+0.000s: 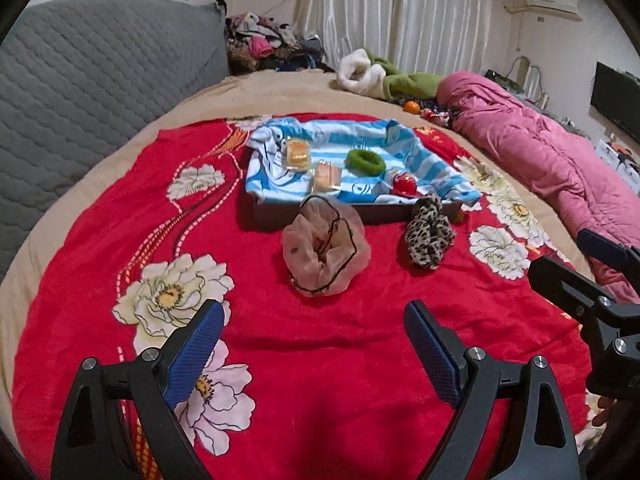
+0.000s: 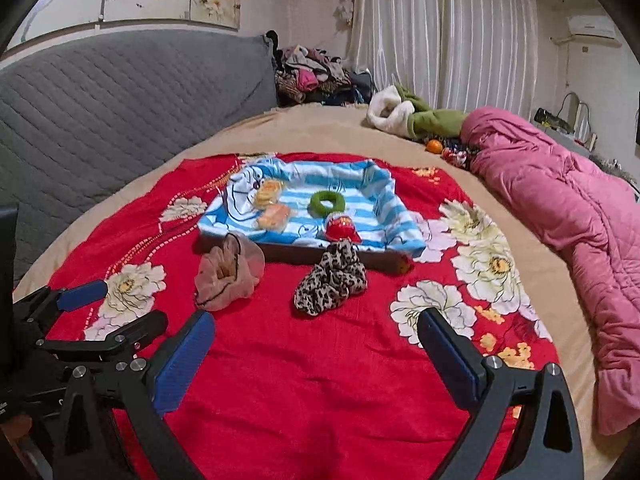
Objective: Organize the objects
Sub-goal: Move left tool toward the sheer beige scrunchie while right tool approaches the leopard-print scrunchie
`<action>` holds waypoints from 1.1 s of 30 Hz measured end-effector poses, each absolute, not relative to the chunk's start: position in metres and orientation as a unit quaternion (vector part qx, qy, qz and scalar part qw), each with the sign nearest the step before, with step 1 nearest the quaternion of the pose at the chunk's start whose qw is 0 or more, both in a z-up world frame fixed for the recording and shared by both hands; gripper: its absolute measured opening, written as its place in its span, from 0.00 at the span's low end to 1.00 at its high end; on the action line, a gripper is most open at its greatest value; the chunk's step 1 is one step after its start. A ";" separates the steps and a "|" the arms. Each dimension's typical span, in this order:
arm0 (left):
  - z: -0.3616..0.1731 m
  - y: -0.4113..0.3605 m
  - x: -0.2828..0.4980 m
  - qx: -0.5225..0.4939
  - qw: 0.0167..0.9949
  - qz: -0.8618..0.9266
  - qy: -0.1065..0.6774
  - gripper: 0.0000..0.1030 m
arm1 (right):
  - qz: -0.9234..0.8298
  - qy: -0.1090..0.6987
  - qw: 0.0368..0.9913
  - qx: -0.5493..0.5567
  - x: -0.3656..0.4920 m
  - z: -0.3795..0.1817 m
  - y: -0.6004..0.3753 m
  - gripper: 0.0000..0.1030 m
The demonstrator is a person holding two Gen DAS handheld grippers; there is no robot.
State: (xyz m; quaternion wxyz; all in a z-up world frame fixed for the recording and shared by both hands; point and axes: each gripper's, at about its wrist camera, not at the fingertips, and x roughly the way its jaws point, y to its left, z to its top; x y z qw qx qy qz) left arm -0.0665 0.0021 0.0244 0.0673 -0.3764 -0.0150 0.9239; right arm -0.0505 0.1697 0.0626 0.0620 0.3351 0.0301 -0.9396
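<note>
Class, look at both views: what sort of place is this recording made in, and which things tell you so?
Most likely a home bedroom. The work happens on a bed with a grey quilted headboard, a pink quilt lies along one side, and long white curtains hang behind.

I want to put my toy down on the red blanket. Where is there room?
The widest bare patch of red blanket lies between the open left hand-held gripper and the sheer scrunchie. More room lies left of the tray, beside the white flower print. It is crowded along the tray's front, around the leopard scrunchie.
</note>
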 end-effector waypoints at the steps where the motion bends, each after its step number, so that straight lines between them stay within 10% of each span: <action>1: 0.022 0.002 -0.068 -0.379 0.067 0.923 -0.016 0.89 | -0.939 0.031 0.062 0.337 -0.053 0.059 0.170 0.99; 33: -0.026 0.011 -0.124 -0.422 0.064 0.904 -0.014 0.89 | -0.923 0.021 0.060 0.380 -0.113 0.012 0.173 0.99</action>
